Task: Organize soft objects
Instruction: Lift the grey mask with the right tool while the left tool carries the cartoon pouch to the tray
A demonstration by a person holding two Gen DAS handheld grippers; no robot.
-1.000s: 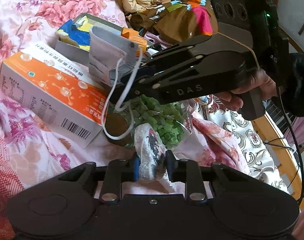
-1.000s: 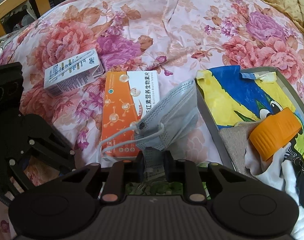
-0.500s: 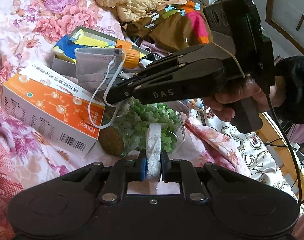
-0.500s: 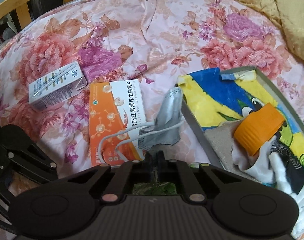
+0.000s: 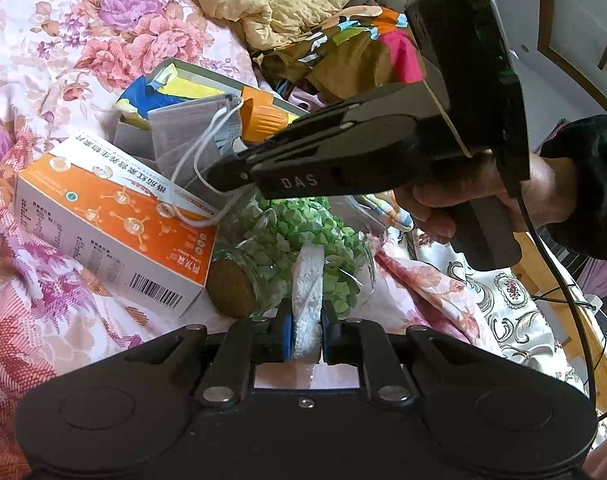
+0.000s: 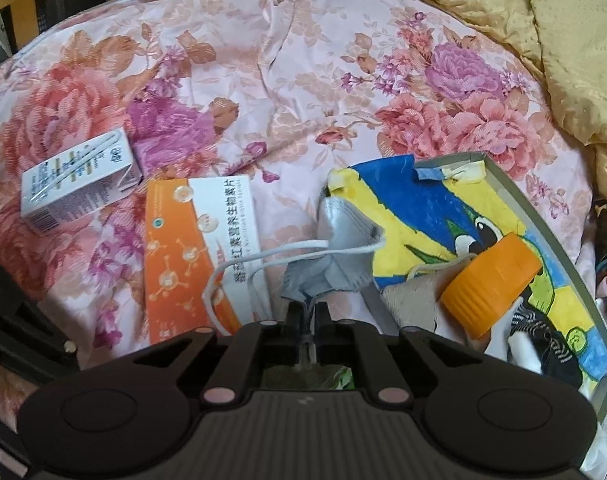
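Orange box lies on the bed at left. Right claw is pinched on the grey face mask, held w/ its top over the tray edge, ear loops trailing across the box. Left claw clamps a white pad. Risk: loops snag the box & drag it, or thin fabric slips out.

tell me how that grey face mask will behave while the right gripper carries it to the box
Probably floppy: the grey face mask already bunches and folds where the right gripper pinches it. Its ear loops dangle loose over the orange carton, so they may snag or drag. It looks light, likely to sway rather than drop straight into the grey box.
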